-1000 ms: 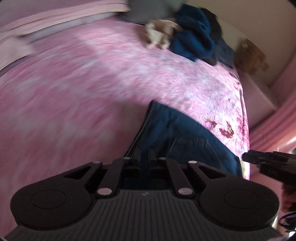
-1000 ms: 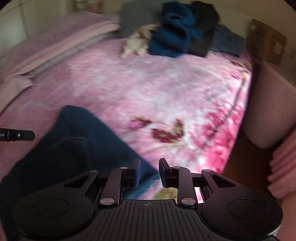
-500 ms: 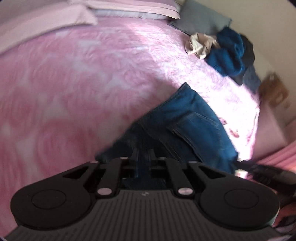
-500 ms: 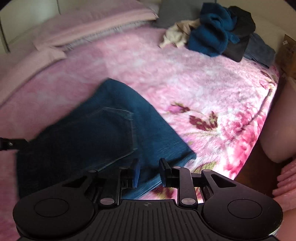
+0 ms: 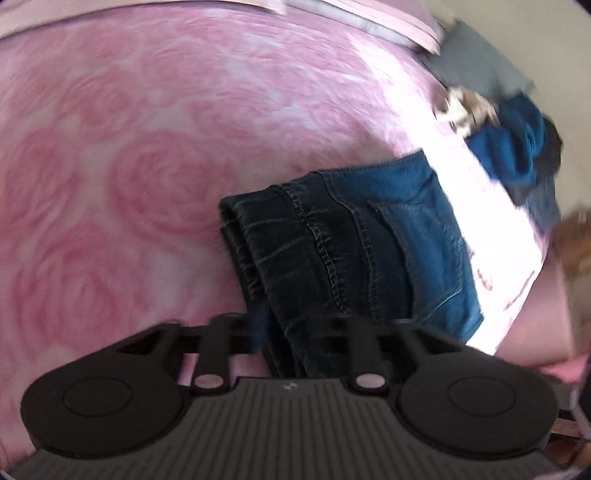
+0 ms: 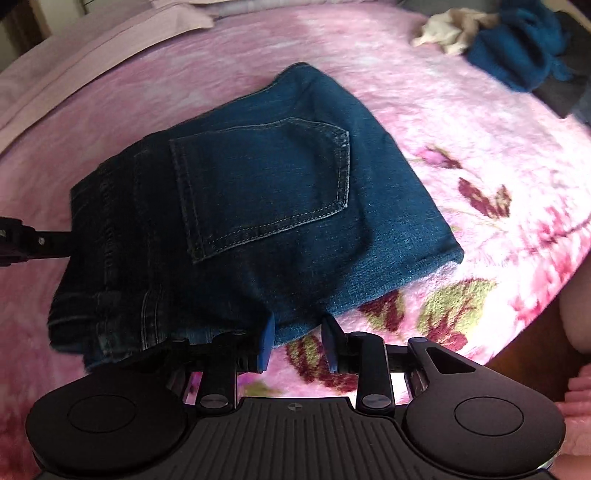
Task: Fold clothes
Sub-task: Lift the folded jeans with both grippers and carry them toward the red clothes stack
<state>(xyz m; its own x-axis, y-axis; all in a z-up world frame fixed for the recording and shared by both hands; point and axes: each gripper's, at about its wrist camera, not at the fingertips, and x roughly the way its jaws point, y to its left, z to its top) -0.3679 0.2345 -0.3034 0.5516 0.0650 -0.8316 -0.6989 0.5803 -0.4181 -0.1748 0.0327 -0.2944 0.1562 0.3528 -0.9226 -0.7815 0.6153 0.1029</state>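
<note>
Folded dark blue jeans (image 6: 258, 206) lie on the pink floral bed cover (image 6: 480, 147), back pocket up. They also show in the left wrist view (image 5: 369, 236). My left gripper (image 5: 291, 332) has its jaws spread, with the jeans' waistband edge lying between them. A finger of the left gripper reaches the jeans' left edge in the right wrist view (image 6: 33, 243). My right gripper (image 6: 297, 343) is open at the jeans' near edge, its blue pads (image 6: 266, 343) just touching the fabric.
A pile of clothes lies at the far end of the bed: a blue garment (image 6: 517, 48), a cream one (image 6: 450, 26) and dark ones. Pink pillows (image 6: 92, 48) lie along the far left. The bed edge drops off at right (image 6: 535, 325).
The jeans went from hanging in both grippers to lying folded on the bed. The left gripper, shut on the waistband before, has opened. Both cameras swung downward.
</note>
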